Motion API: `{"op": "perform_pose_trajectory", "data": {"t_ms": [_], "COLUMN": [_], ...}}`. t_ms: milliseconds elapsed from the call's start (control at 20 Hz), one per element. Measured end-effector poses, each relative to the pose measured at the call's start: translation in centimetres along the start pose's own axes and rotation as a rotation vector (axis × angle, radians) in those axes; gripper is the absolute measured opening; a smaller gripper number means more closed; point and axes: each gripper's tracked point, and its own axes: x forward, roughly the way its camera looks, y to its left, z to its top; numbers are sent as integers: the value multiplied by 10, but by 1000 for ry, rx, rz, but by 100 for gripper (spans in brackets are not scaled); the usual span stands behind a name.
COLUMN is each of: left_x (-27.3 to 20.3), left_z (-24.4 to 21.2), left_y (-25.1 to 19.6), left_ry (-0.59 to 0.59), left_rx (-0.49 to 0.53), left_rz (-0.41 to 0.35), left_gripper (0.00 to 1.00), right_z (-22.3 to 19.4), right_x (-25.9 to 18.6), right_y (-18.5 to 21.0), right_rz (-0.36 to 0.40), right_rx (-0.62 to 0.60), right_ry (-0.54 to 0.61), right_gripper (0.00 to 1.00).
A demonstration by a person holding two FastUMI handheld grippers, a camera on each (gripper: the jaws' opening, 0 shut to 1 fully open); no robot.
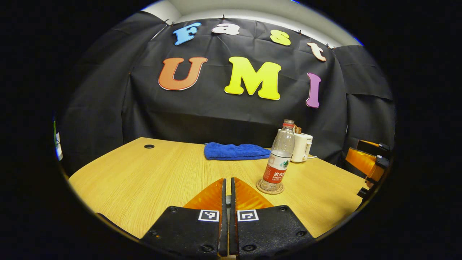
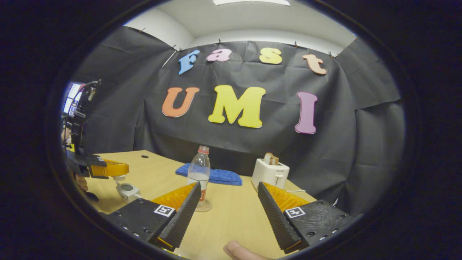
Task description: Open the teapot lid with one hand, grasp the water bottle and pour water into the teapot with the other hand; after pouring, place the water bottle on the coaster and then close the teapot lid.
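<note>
Two handheld grippers with black bodies

Each gripper, left gripper (image 1: 227,187) and right gripper (image 2: 228,213), is showing black screw-studded mounts wearing square black-and-white markers; the right fingers (image 2: 182,216) are showing ribbed inner faces.

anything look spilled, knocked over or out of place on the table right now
Nothing stands out. The water bottle stands upright on the coaster, the blue towel lies folded near the wall, and the toaster sits upright. The teapot is open, its lid held above it by the left tongs, as the task expects.
</note>
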Motion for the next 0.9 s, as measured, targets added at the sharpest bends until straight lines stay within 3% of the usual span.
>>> {"op": "perform_pose_trajectory", "data": {"t_ms": [250,350,750,900], "left_x": [12,10,14,15], "left_z": [-19,-20,-20,-21], "left_y": [-2,-4,-2,1], "left_ry": [32,32,30,31], "left_rx": [88,102,87,78], "left_rz": [23,28,36,37], "left_gripper": [4,4,5,6], "right_z": [-1,5,5,4], "right_x": [-10,-11,-11,-11], "right_y": [-9,-6,-1,-5], "right_rz": [-2,7,15,8], "right_rx": [3,4,-3,-2], "right_ry": [-17,-34,-36,-38], "right_gripper": [98,95,98,95]}}
